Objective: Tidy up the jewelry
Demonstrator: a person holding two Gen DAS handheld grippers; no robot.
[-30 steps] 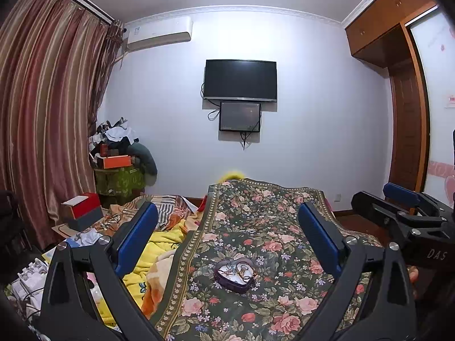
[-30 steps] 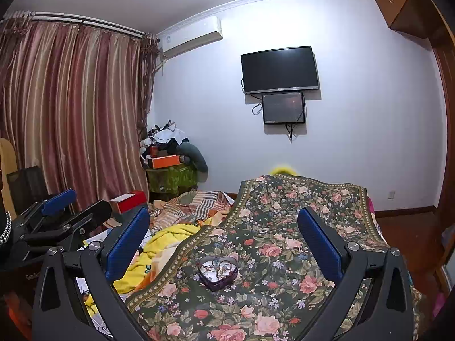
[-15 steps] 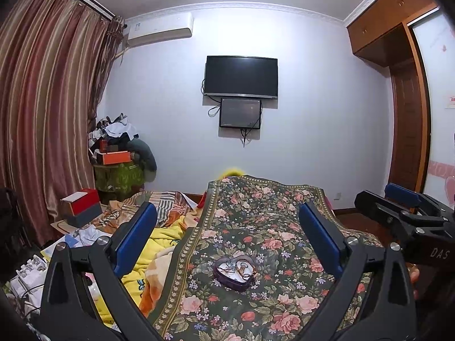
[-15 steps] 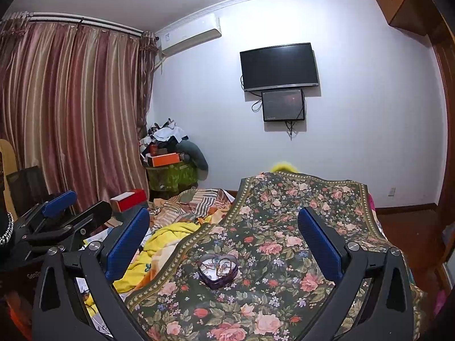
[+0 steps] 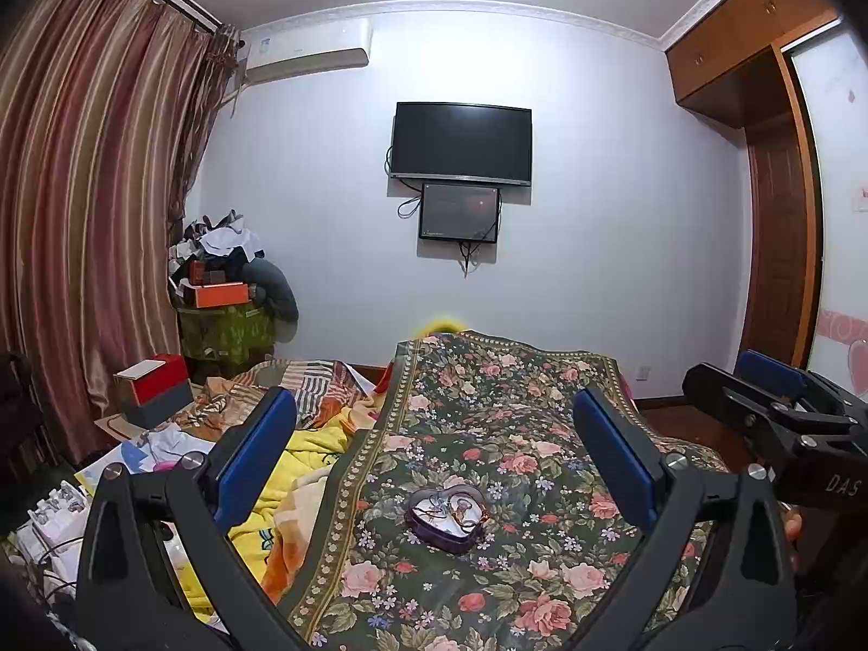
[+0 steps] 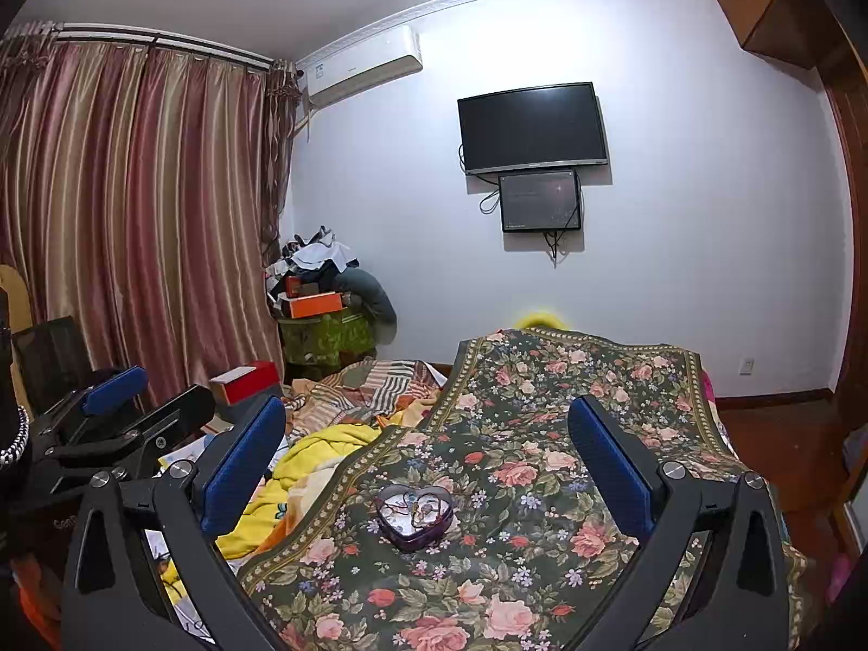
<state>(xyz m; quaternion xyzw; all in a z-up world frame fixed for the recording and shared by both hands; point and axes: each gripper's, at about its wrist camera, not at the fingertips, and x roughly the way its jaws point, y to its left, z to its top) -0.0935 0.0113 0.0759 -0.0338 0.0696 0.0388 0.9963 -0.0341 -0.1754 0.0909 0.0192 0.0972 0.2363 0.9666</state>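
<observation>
A heart-shaped purple tin (image 5: 447,518) holding tangled jewelry sits on the floral bedspread (image 5: 488,423); it also shows in the right wrist view (image 6: 415,512). My left gripper (image 5: 434,423) is open and empty, held above and short of the tin. My right gripper (image 6: 426,423) is open and empty, likewise short of the tin. The right gripper shows at the right edge of the left wrist view (image 5: 770,396). The left gripper shows at the left of the right wrist view (image 6: 114,401).
A yellow blanket (image 5: 304,466) and striped bedding (image 5: 304,385) lie left of the bedspread. A red and grey box (image 5: 154,388) and clutter stand at the left near the curtains (image 5: 81,217). A TV (image 5: 461,144) hangs on the far wall. A wardrobe (image 5: 781,217) stands right.
Both views have tilted slightly upward, so the tin sits a little lower in frame. Both grippers stay open and empty.
</observation>
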